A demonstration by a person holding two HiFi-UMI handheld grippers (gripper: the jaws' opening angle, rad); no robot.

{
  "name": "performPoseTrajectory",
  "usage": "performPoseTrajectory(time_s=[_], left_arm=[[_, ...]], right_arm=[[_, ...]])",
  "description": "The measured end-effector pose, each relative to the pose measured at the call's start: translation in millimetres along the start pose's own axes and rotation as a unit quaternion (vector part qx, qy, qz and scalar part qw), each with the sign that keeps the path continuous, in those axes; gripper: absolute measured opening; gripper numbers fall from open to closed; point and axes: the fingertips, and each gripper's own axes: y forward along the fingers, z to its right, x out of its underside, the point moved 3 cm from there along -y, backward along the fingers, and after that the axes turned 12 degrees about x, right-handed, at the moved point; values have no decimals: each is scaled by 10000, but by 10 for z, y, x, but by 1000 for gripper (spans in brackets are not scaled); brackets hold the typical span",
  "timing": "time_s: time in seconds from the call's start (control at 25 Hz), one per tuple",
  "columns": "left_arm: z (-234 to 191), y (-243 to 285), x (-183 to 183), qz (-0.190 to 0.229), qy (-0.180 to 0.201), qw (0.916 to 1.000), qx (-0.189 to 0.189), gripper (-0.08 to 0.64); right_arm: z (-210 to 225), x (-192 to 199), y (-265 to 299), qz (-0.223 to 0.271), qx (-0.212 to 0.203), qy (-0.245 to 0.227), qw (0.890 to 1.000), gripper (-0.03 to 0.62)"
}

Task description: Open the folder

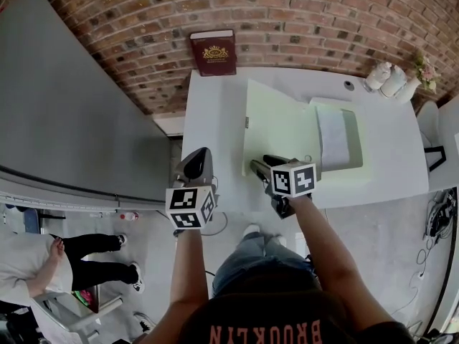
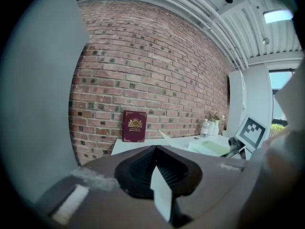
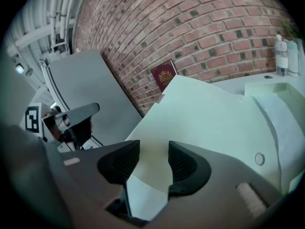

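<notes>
The folder (image 1: 276,131) is laid mid-way along the table (image 1: 215,113), its left cover raised (free edge up), with bare tabletop to its left. The right gripper (image 1: 257,166), angled downward, is held at the cover's near edge, jaws apart. The left gripper (image 1: 201,153) is held closed near the table's left front corner.

Figure: A maroon book (image 1: 213,52) is leaning upright against the brick wall (image 1: 287,13) at the table's (image 1: 215,120) far edge. White bottles (image 1: 386,79) and flowers (image 1: 424,69) are standing at its far right corner, while a bystander (image 1: 43,264) is standing on the floor at lower left.
</notes>
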Motion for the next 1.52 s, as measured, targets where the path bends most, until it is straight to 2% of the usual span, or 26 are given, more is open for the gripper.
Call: performPoseTrajectory(time_s=[0.24, 0.48, 0.68, 0.8, 0.92, 1.04, 1.16, 1.4, 1.52], left_arm=[[-43, 47, 200, -194, -120, 9997, 38, -9], [-83, 52, 358, -327, -219, 9992, 58, -9], [-103, 89, 450, -388, -287, 9988, 112, -9], [-105, 123, 488, -421, -314, 9985, 164, -9], [-118, 155, 505, -425, -321, 9984, 183, -9], [-140, 179, 514, -414, -334, 9984, 187, -9], [-170, 178, 527, -411, -368, 9983, 173, -9], [-227, 179, 539, -379, -413, 9984, 104, -9], [-211, 173, 546, -407, -401, 9983, 89, -9]], right_arm=[[8, 129, 207, -350, 301, -379, 9982, 183], [21, 260, 400, -583, 485, -428, 9962, 181], [71, 364, 551, -779, 726, -614, 9924, 153], [100, 428, 638, -919, 891, -800, 9885, 146], [152, 490, 718, -1071, 1144, -1034, 9822, 98], [190, 554, 778, -1250, 1299, -1253, 9756, 90], [215, 577, 796, -1261, 1423, -1450, 9710, 55], [221, 550, 844, -1232, 1473, -1511, 9697, 52], [205, 505, 895, -1023, 1525, -1555, 9706, 52]])
